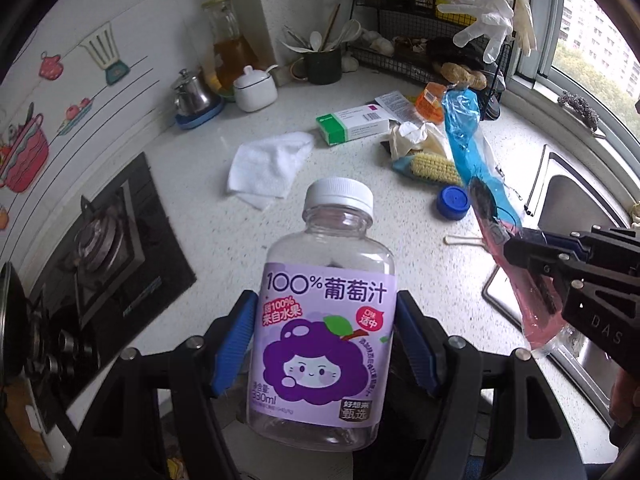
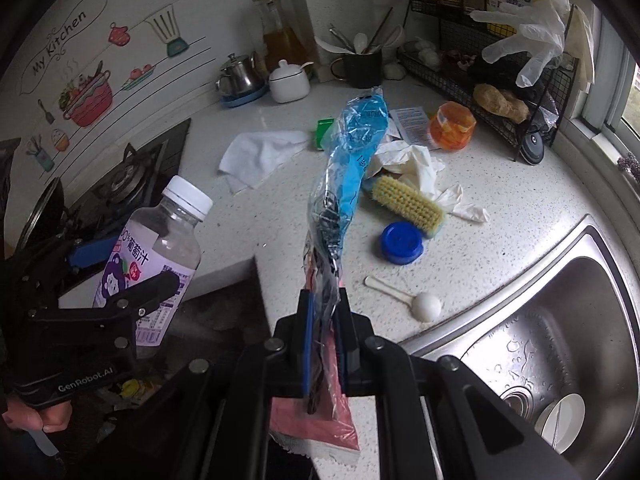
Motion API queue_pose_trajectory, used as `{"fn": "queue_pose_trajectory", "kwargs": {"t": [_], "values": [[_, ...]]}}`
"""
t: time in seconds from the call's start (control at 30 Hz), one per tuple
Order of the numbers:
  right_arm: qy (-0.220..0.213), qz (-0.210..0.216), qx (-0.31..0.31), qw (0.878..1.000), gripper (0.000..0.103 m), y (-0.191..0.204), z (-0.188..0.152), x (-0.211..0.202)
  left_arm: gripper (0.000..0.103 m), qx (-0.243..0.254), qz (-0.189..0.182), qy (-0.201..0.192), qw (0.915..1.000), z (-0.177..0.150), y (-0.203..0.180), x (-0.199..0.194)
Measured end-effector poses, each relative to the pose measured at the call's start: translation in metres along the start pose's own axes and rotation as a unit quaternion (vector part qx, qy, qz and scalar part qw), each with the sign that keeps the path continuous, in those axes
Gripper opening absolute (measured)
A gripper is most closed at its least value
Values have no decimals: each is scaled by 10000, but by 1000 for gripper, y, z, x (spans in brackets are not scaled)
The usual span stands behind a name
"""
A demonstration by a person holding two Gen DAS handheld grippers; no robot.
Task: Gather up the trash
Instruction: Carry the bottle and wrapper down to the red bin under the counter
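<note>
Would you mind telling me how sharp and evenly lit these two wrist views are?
Left wrist view: the purple-labelled clear juice bottle is crisp; the window at right is blown out; edges bend and darken. Right wrist view: the steel sink shows soft glare; the blue and pink plastic wrapper stays sharp.

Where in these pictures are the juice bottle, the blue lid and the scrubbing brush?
juice bottle [image 1: 326, 344], left wrist view, on its purple label.
blue lid [image 2: 401, 243], right wrist view, on its flat top.
scrubbing brush [image 2: 406, 199], right wrist view, on its yellow bristles.
</note>
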State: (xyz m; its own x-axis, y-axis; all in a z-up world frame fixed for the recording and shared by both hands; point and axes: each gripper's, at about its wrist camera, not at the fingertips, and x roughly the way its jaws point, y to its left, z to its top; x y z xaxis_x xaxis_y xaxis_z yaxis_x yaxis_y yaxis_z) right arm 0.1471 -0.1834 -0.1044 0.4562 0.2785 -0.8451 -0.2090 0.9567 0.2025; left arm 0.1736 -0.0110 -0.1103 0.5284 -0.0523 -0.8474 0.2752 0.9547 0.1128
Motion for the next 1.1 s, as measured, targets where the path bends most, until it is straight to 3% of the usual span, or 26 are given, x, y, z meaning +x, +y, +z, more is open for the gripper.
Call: {"fn": "queue_pose_trajectory", "kwargs": {"t": [0.3,0.53,0.83,1.1], "values": [[234,381,-491,9978,9,58,-43,1,67,-474,302,267,9981,-71,32,-18],[558,432,-652,9954,9,95,-72,30,67,-656,254,665,9953,-115,59,4],[1143,296,-451,9920,9,128,-120,105,67,-431,-22,1281,9908,-179,79,80],[1364,-67,-356,9900,9,115,-171,202,67,-200,-351,1553,9870,-235,74,192]]}}
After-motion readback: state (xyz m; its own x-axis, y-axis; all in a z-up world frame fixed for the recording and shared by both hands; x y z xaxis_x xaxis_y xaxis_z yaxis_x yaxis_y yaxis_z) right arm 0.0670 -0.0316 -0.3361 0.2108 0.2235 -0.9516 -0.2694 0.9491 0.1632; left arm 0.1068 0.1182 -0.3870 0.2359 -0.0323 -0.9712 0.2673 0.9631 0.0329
